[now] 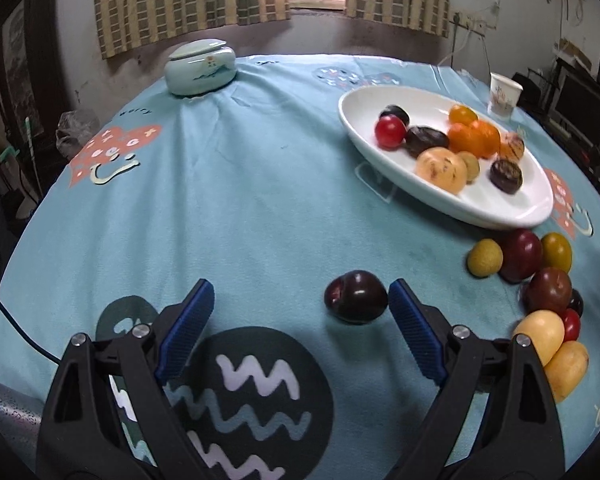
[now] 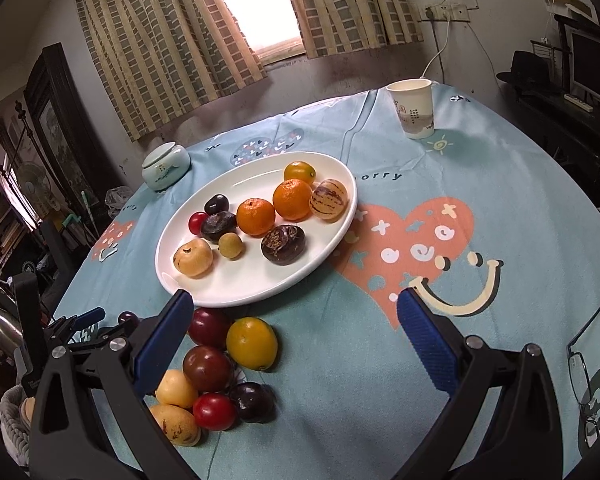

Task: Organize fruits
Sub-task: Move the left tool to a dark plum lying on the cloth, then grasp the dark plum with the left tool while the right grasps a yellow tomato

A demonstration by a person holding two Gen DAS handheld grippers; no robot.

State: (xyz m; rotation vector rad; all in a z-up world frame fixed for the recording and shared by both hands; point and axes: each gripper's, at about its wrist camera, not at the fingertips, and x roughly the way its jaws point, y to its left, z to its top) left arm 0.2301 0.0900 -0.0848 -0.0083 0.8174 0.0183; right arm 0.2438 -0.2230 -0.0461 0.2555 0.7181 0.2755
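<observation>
Sorting is partly done: a white plate (image 2: 342, 184) on the desk (image 1: 260, 184) already carries oranges, dark plums and pale fruits, apparently the collection point, while a loose cluster of fruit (image 2: 220, 364) lies on the cloth just beside its near rim. One dark plum (image 1: 356, 297) sits apart from that cluster. Left gripper (image 1: 301, 300): jaws released wide, the plum just beside the right-hand pad, not pinched. Right gripper (image 2: 294, 312): jaws spread, holding nothing, hovering above the cluster.
</observation>
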